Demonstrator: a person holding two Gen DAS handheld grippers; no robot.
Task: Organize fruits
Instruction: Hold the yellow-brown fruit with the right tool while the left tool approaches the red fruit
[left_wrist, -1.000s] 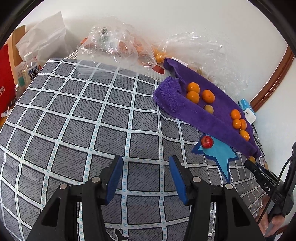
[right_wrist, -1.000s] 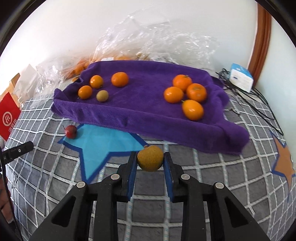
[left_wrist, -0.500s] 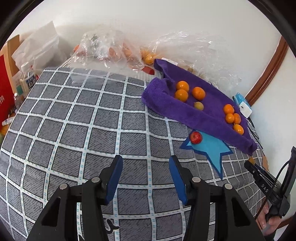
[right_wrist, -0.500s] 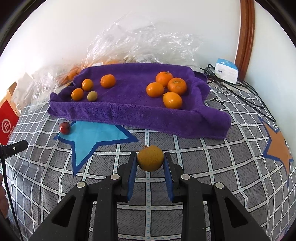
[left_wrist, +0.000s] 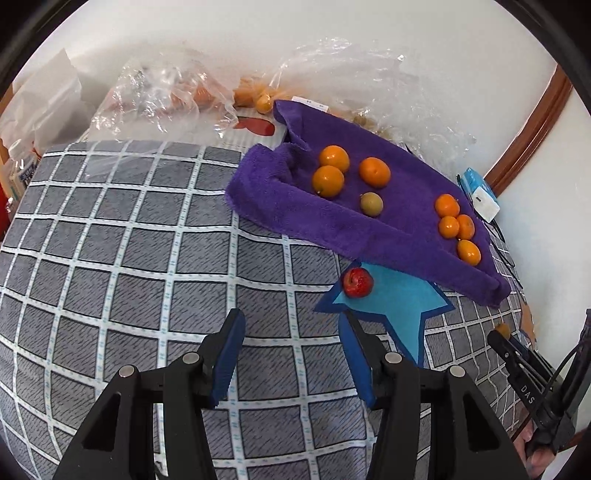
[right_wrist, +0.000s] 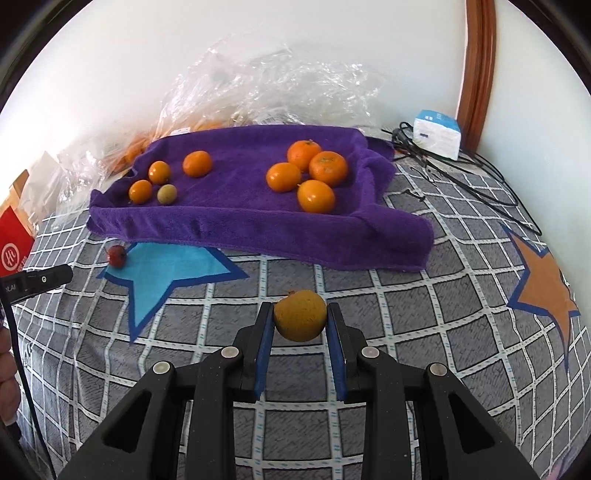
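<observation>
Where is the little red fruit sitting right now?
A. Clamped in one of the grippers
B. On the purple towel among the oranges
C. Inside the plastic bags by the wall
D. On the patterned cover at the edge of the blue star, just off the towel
D: the red fruit lies at the tip of the blue star, just off the purple towel; the right gripper holds a yellowish fruit instead.

Black hand-held gripper (right_wrist: 300, 347) frames, blue finger pads (left_wrist: 229, 354), silver screws.

Bright even daylight, soft shadows, sharp focus; strong fisheye curvature, dark corners.
</observation>
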